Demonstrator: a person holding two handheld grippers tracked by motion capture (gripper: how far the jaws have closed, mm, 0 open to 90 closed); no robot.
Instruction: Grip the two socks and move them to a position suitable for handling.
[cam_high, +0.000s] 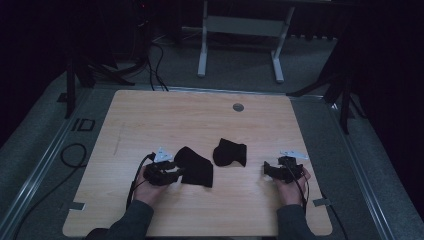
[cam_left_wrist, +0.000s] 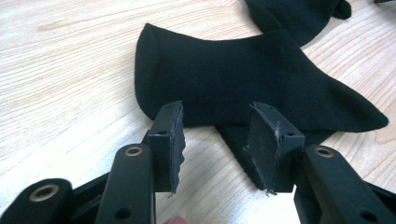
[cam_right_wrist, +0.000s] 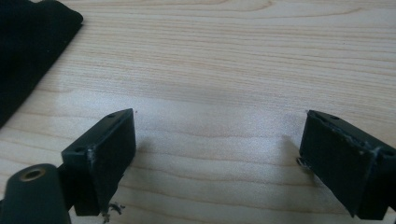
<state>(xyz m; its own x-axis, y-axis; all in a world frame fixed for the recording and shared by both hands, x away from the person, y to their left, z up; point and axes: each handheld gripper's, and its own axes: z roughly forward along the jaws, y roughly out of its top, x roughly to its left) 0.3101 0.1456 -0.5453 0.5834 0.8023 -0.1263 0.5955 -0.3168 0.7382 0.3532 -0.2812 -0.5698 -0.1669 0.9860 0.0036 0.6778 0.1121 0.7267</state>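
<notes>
High view places two black socks on the wooden counter (cam_high: 150, 115): the near sock (cam_high: 196, 166) lies flat just beside the left tongs (cam_high: 176, 172), and the far sock (cam_high: 230, 152) sits a little apart toward the middle, between the two hands. Left gripper view makes the reason for that closeness plain: the left tongs (cam_left_wrist: 215, 140) stand open, their jaws spread at the near sock's (cam_left_wrist: 243, 84) closest edge, low over the counter, so that a small push forward would bring cloth between the pads; nothing is pinched yet. A darker ribbed strip, probably the cuff, pokes out from under the sock by one jaw, which looks like the likeliest place to take hold. Right gripper view shows the right tongs (cam_right_wrist: 217, 140) open wide over bare wood, with only a corner of the far sock (cam_right_wrist: 28, 51) off to one side. In the high view the right tongs (cam_high: 267, 170) rest near the counter's edge, seemingly waiting their turn.
</notes>
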